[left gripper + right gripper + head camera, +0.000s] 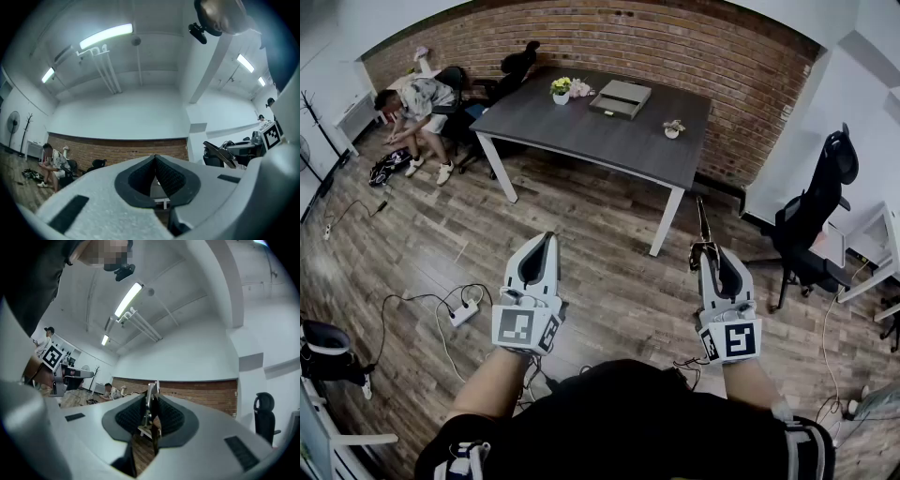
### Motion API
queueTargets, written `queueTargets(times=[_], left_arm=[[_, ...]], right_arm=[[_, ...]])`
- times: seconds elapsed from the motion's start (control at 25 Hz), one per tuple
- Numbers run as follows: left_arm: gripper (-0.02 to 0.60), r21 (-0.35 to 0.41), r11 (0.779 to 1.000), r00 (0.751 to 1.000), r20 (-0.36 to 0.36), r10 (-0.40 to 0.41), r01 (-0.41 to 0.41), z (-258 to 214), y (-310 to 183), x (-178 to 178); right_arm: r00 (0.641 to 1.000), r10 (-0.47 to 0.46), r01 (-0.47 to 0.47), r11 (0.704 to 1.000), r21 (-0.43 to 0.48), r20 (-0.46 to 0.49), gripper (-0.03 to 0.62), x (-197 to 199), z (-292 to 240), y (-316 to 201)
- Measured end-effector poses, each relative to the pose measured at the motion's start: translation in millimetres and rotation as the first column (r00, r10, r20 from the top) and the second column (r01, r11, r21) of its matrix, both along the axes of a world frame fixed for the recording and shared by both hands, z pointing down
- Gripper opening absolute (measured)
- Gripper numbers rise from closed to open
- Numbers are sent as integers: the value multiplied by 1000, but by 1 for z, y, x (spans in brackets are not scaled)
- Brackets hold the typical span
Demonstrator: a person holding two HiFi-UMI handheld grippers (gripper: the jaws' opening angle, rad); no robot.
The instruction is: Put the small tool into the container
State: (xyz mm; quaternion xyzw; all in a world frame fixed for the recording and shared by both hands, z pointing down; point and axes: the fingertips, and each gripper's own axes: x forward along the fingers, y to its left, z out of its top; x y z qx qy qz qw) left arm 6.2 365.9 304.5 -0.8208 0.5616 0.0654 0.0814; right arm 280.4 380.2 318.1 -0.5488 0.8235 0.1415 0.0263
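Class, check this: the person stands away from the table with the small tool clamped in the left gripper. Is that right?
Wrong on the gripper: the small tool is clamped in the right gripper, as the right gripper view shows. The person does stand away from the table.

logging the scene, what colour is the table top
Dark grey table, clearest in the head view.

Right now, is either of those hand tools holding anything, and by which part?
The right tool pinches a slim metal item by its rear end; the tip sticks out forward. The left tool holds nothing.
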Motion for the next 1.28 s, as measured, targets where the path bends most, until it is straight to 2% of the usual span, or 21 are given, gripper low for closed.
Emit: queueTargets(times=[0.88, 1.28], left_arm=[[9, -19, 1000, 1000, 25, 5, -4, 15, -19, -32], [9, -21, 1000, 1000, 27, 13, -12, 17, -30, -74]], right_arm=[[1000, -24, 23, 998, -65, -12, 81, -50, 16, -29], [1000, -11, 11, 998, -60, -2, 81, -86, 15, -39]])
